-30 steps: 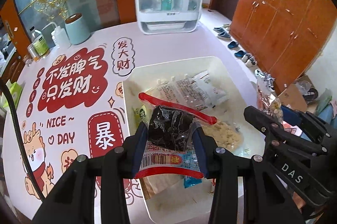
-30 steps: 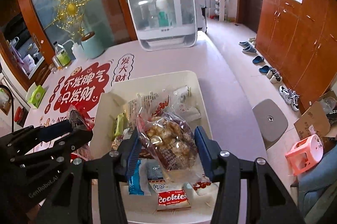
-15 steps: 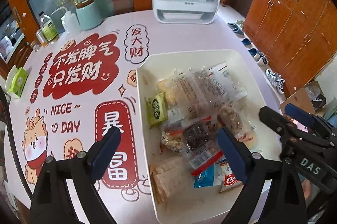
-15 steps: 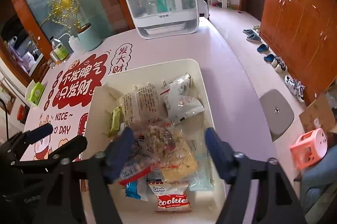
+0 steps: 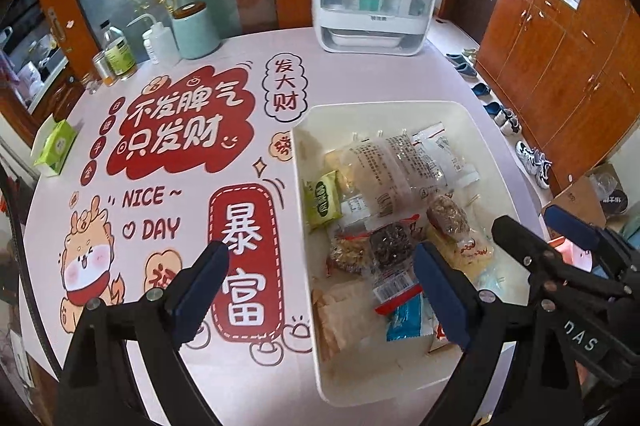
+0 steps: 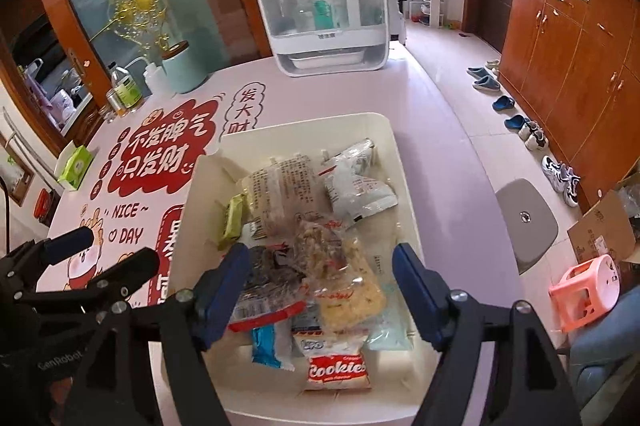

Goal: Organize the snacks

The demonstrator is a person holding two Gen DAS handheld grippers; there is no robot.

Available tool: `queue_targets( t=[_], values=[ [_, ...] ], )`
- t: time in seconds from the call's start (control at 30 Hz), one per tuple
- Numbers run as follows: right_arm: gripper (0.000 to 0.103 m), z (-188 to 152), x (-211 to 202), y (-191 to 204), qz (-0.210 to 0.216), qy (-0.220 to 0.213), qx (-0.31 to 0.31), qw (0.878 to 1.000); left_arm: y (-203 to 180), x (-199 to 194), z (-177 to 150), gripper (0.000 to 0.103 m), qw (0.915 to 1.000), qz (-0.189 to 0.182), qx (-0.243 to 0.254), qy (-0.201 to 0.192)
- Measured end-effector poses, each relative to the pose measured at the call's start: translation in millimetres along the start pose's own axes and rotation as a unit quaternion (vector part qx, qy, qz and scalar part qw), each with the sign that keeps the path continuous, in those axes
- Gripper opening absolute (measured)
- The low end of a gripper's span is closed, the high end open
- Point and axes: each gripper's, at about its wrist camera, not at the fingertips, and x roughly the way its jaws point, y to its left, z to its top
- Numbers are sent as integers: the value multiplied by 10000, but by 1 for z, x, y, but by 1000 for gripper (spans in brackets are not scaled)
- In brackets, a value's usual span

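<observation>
Both hand-held grippers, left [image 5: 320,290] and right [image 6: 320,286], hover wide open and empty over the white bin [image 6: 404,186] of loose snack packets [image 6: 344,274] on the surface. Slippery piled wrappers risk snagging or slipping out on a careless regrasp.

Two wrist cameras look steeply down, close above a table. Both share the white snack tray [image 5: 400,110] [image 6: 304,124].
</observation>
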Motion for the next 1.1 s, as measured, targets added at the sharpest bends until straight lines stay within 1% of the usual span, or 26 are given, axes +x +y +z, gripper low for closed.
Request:
queue_targets(
  t=[0.33, 0.47, 0.6, 0.73, 0.87, 1.1],
  values=[
    [75, -19, -18, 43, 356, 35, -222, 9991, 45, -37, -27, 93, 9996, 132, -177, -149],
    [75, -27, -26, 62, 433, 61, -284, 9986, 66, -49, -36, 93, 9995, 158, -213, -170],
    [75, -33, -35, 80, 493, 68, -232, 9985, 89, -64, -45, 93, 9992, 226, -204, -242],
    [75, -37, -43, 102, 549, 79, -132, 9984, 116, -80, -52, 93, 9986, 389, -204, -309],
    [75, -38, -49, 128, 597, 84, -53, 9982, 143, -90, -57, 95, 9977, 542, -245, -324],
    [75, -40, -59, 169, 677, 27, 56, 9977, 180, -98, -64, 96, 9973, 581, -331, -299]
  ],
)
